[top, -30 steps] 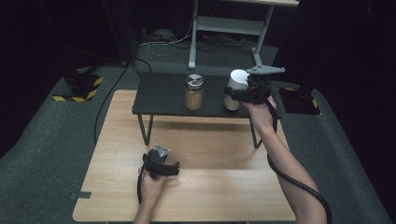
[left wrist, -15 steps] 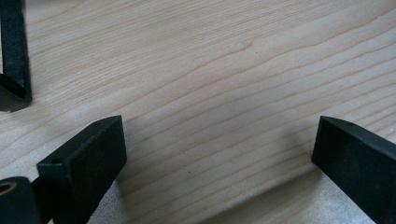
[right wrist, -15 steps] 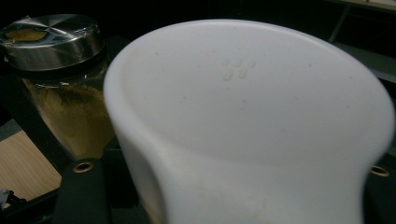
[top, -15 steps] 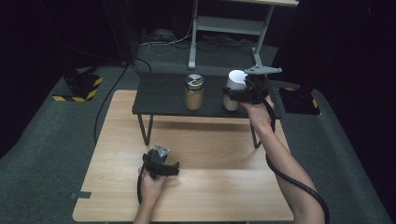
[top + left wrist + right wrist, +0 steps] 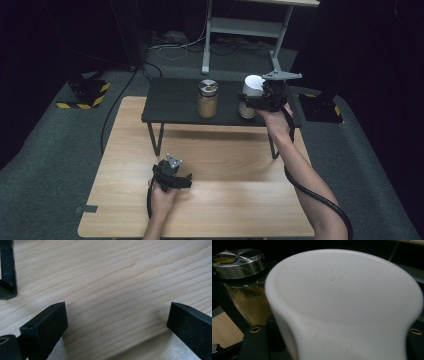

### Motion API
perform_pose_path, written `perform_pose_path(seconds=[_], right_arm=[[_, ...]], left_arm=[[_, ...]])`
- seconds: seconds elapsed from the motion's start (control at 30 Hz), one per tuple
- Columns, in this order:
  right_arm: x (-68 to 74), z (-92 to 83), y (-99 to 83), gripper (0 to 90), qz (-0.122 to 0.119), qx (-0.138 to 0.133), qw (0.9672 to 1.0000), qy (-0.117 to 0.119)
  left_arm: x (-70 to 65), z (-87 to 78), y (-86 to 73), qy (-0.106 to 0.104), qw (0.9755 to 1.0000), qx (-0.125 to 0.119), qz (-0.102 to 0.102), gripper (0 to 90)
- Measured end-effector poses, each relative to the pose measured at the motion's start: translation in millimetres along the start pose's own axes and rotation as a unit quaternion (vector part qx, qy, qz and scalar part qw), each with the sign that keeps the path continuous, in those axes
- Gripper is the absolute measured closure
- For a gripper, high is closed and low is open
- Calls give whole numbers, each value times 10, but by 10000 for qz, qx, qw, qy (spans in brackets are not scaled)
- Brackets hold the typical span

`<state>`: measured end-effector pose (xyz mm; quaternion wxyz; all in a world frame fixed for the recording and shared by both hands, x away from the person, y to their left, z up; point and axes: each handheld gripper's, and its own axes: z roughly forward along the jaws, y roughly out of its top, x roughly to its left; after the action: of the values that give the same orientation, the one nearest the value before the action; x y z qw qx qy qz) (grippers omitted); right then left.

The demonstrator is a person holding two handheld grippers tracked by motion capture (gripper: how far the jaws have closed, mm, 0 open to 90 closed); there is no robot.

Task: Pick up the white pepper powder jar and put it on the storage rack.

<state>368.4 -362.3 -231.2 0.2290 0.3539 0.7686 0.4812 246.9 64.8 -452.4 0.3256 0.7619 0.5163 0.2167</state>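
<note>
The right gripper is up at the small black shelf that stands on the far part of the wooden bench, and the white-lidded jar sits between its jaws near the right end of that shelf. In the right gripper view the white lid looms close and broad, with a black jaw at each lower corner hugging its sides; the jaws have just been opening, with the jar between them, and I cannot tell from here whether the pads press on it or have just let go. The jar stands upright on the shelf. To its left, apart from it, stands a second jar with a shiny metal lid and yellowish-brown contents, also upright; the right gripper view shows it just behind the white lid on the left side. The person's right arm reaches forward along the right side of the bench, with a black cable trailing beside it. The left gripper rests low on the near part of the bench, held in the left hand; in the left gripper view its jaws stand wide apart over bare wood grain with nothing between them.
</note>
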Motion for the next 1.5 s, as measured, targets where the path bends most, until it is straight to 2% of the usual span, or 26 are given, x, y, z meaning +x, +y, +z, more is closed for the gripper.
perform_pose_path(seconds=[0.2,0.5,1.23,1.5], right_arm=[[22,-9,-75,150,57,-86,9999,-90],[-2,-91,-158,121,30,-199,9998,-14],[11,-389,-439,126,-99,-376,9992,-36],[44,-525,-636,129,-127,-474,9987,-104]], left_arm=[[-1,1,-1,2,10000,-4,0,30],[0,0,0,4,10000,2,10,30],[0,1,-2,-3,10000,-3,-6,30],[2,1,0,-8,10000,1,-1,30]])
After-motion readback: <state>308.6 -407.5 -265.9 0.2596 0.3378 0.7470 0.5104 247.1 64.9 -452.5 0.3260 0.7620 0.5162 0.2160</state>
